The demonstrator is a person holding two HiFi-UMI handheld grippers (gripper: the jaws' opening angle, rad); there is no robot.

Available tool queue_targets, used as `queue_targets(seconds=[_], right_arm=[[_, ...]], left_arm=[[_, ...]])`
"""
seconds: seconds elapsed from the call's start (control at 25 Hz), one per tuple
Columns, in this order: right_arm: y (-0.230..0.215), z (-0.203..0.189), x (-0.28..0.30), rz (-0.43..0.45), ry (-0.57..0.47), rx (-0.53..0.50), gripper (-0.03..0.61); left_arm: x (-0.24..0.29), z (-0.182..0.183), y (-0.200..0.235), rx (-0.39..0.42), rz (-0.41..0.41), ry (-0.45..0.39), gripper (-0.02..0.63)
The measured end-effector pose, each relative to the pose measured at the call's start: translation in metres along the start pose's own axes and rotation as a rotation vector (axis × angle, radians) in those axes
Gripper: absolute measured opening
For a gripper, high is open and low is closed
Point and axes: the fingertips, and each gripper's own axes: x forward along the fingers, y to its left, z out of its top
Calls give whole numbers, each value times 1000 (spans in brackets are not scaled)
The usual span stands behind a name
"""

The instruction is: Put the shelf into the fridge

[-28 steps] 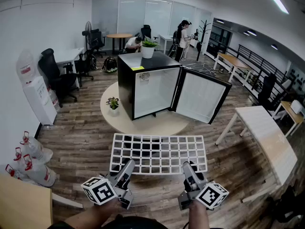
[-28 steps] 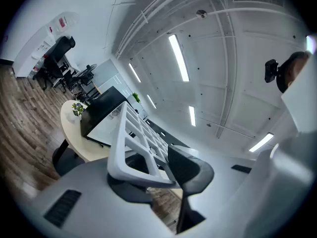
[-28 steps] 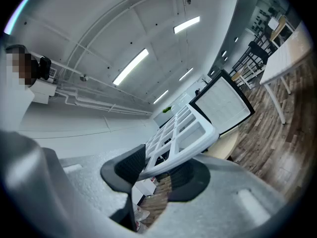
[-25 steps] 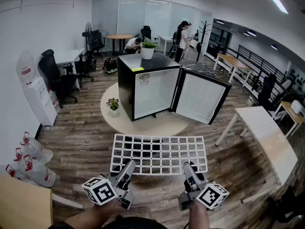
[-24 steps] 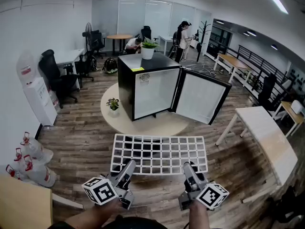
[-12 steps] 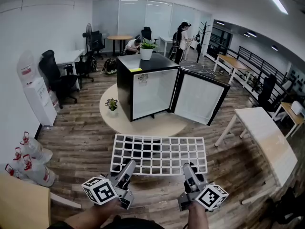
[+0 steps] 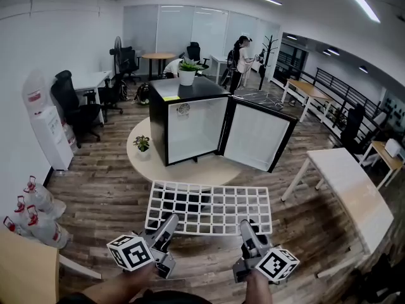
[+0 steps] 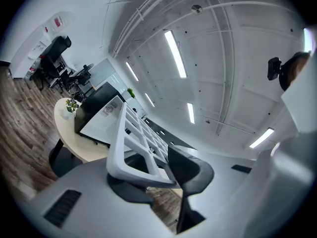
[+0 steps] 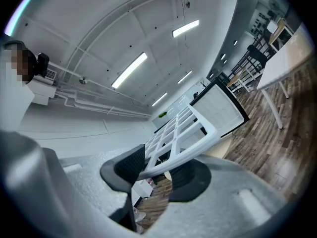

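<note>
I hold a white grid shelf [image 7: 211,206] flat in front of me by its near edge. My left gripper [image 7: 169,224] is shut on the shelf's near left rim, my right gripper [image 7: 244,228] on its near right rim. The left gripper view shows the white shelf [image 8: 130,138] pinched between dark pads; the right gripper view shows the shelf [image 9: 183,142] clamped the same way. Ahead, a black mini fridge [image 7: 183,120] stands on a round beige platform [image 7: 140,160], its white inside showing. Its door [image 7: 256,135] hangs open to the right.
A potted plant [image 7: 185,73] sits on the fridge top and a small plant [image 7: 142,145] on the platform's left. A white table [image 7: 347,185] stands at the right. Water bottles [image 7: 30,208] and a dispenser [image 7: 47,128] line the left wall. People are at desks far back.
The fridge and platform have shifted slightly left and up in the head view, as my view moved. The shelf stays gripped at both near corners.
</note>
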Motion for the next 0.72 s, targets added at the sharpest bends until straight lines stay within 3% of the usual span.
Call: queue_targets(seconds=[0.4,0.72], right_arm=[[-36,14,-15,12,10,8,140],[-65,22,15,-13,11,16,140]], left_arm=[[26,-31,-10,-4,19,5,109],[64,-26,13,-10,15,23,109]])
